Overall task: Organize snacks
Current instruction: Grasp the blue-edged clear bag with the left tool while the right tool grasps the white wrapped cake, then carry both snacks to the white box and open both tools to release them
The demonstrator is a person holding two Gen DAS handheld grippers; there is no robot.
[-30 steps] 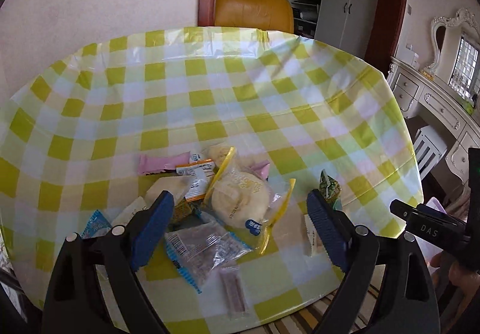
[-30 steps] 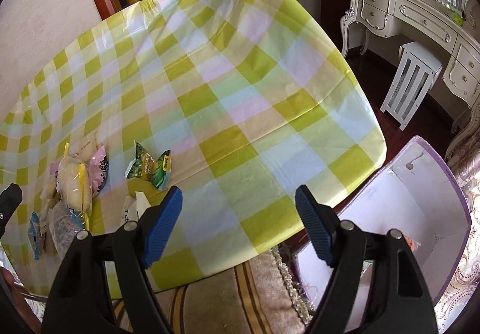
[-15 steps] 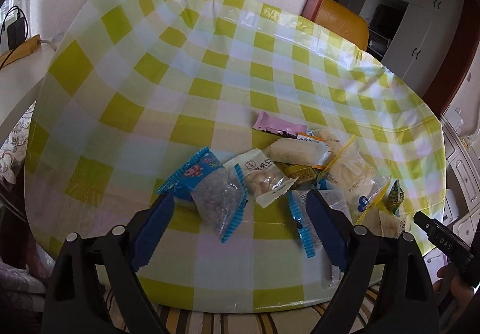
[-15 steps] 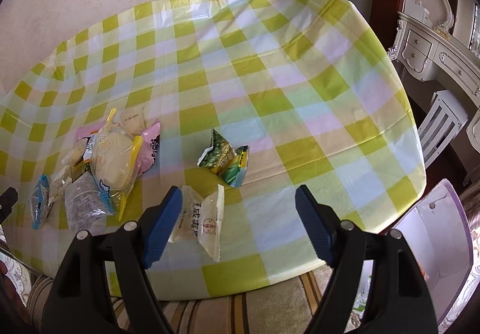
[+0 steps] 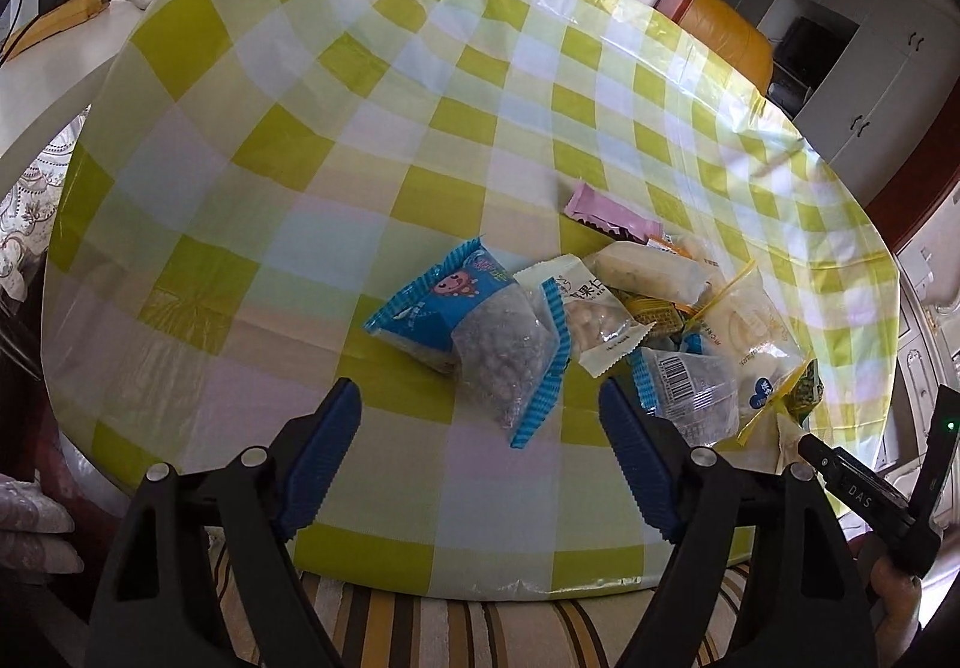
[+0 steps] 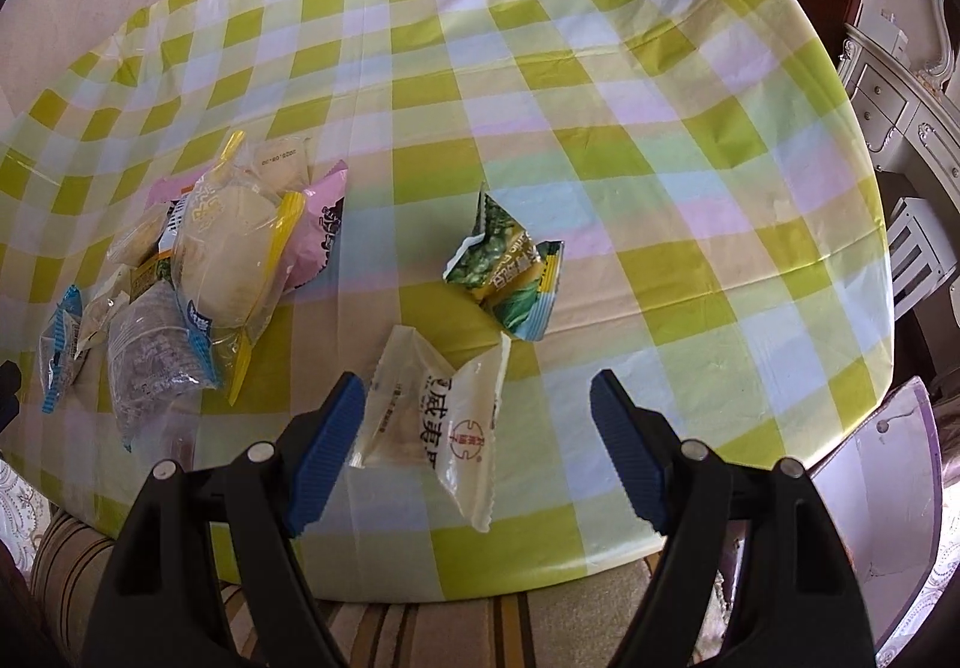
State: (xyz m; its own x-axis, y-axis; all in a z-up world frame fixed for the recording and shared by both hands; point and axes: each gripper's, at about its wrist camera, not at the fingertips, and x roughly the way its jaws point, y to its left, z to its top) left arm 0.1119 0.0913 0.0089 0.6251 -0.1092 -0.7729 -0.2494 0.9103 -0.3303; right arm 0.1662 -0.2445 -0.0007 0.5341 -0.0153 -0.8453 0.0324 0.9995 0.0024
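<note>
Step in hand: I am lining both grippers up over the snacks on the table [image 6: 630, 86]; nothing is lifted yet, so I judge the sorting is only starting.
Left gripper [image 5: 480, 449]: its jaws are closing from a wide spread with nothing between them; the blue packet [image 5: 474, 332] lies flat just ahead of the tips.
Right gripper [image 6: 477, 443]: its jaws stand wide and hold nothing; the clear packet [image 6: 438, 416] lies on the table between them, close to the left pad, and no pad presses on it.
Where the snacks are: most sit in a loose heap, with the yellow-edged bag [image 6: 234, 260] on top of the others; the green packet [image 6: 510, 272] lies apart, beyond the clear packet.
Likely destination: a white box [image 6: 882, 500] stands open off the table's near right edge; I guess snacks go there, but cannot be sure.
Next move, left: come down over the blue packet's near end, then squeeze.
Next move, right: centre on the clear packet and pinch gently, since the wrapper looks slippery and puffed.
</note>
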